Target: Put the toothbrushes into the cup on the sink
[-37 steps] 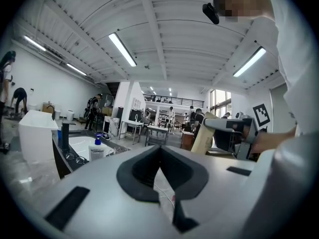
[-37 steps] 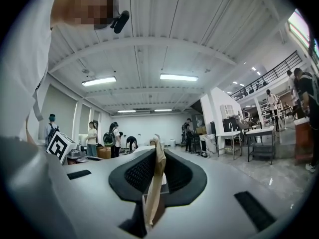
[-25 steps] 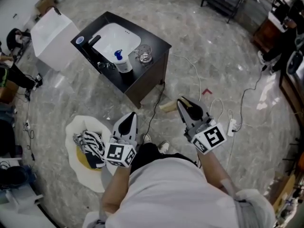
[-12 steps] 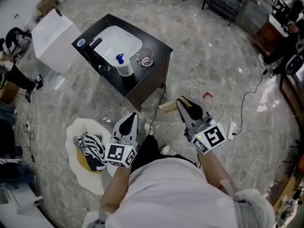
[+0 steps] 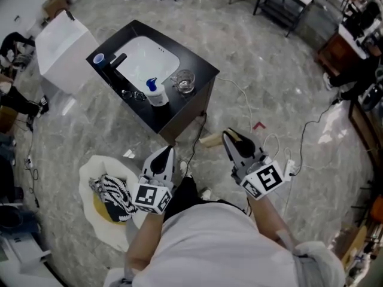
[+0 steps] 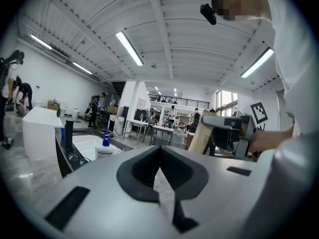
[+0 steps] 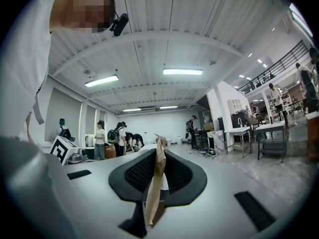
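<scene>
A black cabinet (image 5: 200, 61) holds a white sink (image 5: 140, 55), a clear glass cup (image 5: 184, 80) and a blue-pump bottle (image 5: 155, 92). Both grippers hover over the floor, short of the cabinet. My right gripper (image 5: 227, 134) is shut on a flat tan toothbrush (image 5: 210, 138), which sticks out past its tips toward the cabinet. The right gripper view shows the toothbrush (image 7: 155, 183) standing between the pads of the right gripper (image 7: 159, 146). My left gripper (image 5: 166, 150) is shut with nothing in it. From the left gripper (image 6: 159, 151), the bottle (image 6: 104, 146) and the tan toothbrush (image 6: 202, 133) show.
A black faucet (image 5: 116, 61) stands at the sink's left, with a white box (image 5: 63, 43) beyond the cabinet. A pale cushion (image 5: 93, 172) with a striped cloth (image 5: 114, 187) lies on the floor at my left. Cables (image 5: 248, 100) and a power strip (image 5: 291, 166) lie at the right.
The view has drifted as the person walks; cabinet and cushion sit slightly further left. Both grippers keep their pose and the right one still holds the tan toothbrush.
</scene>
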A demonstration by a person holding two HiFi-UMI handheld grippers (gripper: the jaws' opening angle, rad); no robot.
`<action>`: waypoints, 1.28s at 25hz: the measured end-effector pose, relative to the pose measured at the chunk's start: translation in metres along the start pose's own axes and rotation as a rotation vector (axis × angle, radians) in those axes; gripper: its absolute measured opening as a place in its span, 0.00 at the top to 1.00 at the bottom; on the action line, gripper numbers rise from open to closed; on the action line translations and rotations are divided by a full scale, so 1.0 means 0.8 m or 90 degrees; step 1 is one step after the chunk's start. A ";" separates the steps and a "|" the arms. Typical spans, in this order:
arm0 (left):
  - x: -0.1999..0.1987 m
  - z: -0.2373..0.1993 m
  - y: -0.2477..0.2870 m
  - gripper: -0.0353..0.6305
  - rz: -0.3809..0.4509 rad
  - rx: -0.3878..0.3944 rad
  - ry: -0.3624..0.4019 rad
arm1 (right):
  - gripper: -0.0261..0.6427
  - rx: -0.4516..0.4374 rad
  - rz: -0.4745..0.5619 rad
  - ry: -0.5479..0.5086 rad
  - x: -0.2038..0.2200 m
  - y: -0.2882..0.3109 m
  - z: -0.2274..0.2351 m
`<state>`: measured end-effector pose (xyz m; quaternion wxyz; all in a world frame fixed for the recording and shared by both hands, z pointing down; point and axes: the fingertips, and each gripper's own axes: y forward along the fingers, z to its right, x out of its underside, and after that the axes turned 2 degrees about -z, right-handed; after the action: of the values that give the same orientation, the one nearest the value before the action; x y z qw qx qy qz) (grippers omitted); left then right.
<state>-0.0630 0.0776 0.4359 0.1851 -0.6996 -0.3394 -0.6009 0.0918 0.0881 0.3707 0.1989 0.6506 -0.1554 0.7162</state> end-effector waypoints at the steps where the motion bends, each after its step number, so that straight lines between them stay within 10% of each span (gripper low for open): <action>1: -0.001 -0.005 0.003 0.94 -0.002 -0.002 -0.001 | 0.86 -0.003 -0.002 0.000 -0.001 0.006 0.001; 32: -0.040 -0.144 0.131 0.94 -0.005 0.070 -0.034 | 0.86 0.023 -0.042 -0.005 -0.006 0.181 0.063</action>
<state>-0.0740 -0.0812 0.4446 0.2119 -0.7024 -0.3798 -0.5634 0.0655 -0.0632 0.3767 0.2100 0.6618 -0.1220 0.7092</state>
